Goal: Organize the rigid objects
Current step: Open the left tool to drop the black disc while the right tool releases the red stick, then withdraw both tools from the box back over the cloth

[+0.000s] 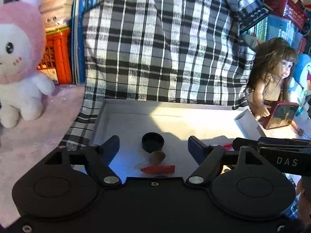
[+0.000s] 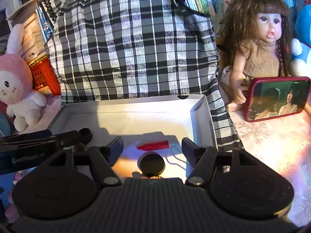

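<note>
Red tapered plastic piece (image 1: pixel 157 169) flat in shallow white cardboard box (image 1: pixel 175 106), long axis crosswise, narrow tip leftward. Left gripper (image 1: pixel 153 147) and right gripper (image 2: pixel 152 147) wide, empty.

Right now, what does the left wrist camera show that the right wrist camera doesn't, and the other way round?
Only the left wrist view shows a brownish rounded piece lying between the black cap and a red pointed piece. Only the right wrist view shows a round dark-faced object near the camera, beside a thin wire loop. Both show the white box, the plaid bag, the pink plush rabbit and the doll. Each hand-held gripper is open and empty.
</note>
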Demonstrator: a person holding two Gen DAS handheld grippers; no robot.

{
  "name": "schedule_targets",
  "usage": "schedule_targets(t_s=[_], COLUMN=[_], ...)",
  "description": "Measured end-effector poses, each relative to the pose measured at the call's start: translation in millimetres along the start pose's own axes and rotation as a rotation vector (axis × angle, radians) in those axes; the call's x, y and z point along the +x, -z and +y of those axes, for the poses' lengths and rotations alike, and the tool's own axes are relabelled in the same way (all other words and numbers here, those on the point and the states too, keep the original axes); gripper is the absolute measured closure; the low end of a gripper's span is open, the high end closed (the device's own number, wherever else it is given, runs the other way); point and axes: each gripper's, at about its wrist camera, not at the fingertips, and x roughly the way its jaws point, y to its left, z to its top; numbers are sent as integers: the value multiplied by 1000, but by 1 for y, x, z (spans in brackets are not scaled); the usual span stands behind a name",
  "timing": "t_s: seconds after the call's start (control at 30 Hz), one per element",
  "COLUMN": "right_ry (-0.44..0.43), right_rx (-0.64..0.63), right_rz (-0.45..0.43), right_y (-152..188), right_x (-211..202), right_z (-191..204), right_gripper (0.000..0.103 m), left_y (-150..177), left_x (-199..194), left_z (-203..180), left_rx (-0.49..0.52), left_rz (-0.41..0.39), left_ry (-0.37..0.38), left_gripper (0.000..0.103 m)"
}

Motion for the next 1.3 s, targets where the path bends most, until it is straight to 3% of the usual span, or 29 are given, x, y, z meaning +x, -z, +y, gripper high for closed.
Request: schedule_targets(t_s=[0.23, 0.4, 0.6, 0.77, 1.3], right_ry=[-9, -37, -65, -89, -96], right_rx=[-36, -49, -51, -74, -203], right_rz=[-56, -88, -114, -135, -210], right_y=[17, 33, 56, 80, 150], right_x=[-31, -53, -75, -92, -141], right_z=[2, 3, 3, 5, 15], right_gripper=[15, 14, 11, 10, 4], left_y=[21, 42, 74, 99, 176], left_x=[-40, -65, -105, -132, -175], left_z=[-2, 0, 4, 0, -11], left_rx=[36, 30, -20, 7, -25], left_rz=[-50, -54, -113, -145, -155], left_ry=[-11, 5, -12, -26, 0], left_gripper=[20, 20, 19, 19, 18])
